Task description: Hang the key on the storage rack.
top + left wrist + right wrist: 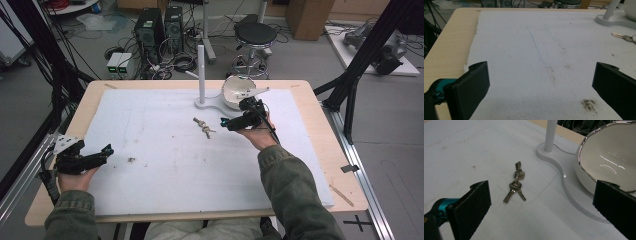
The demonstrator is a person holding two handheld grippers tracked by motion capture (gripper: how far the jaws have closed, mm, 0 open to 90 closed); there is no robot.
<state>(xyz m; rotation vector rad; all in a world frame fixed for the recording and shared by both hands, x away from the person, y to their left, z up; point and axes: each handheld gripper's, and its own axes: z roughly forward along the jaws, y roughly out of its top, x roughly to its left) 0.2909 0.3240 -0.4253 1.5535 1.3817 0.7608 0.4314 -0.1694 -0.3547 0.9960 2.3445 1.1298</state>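
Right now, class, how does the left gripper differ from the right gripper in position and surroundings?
The left gripper sits at the table's near left edge; the right gripper is farther out, beside the white bowl. The right gripper points at the keys from close by; the left gripper faces bare, stained foam. Both are open and hold nothing.

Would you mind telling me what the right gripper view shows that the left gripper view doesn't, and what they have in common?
Right gripper view alone: the inside of the white bowl with its shiny rim, and the whole bunch of keys lying flat between the open jaws and the stand.

Left gripper view alone: the bare wooden table edge, a faint blue line across the foam sheet, and a dark smudge.

Both: the white foam sheet, the white stand's base and post, some of the keys, and wide-open black jaws.
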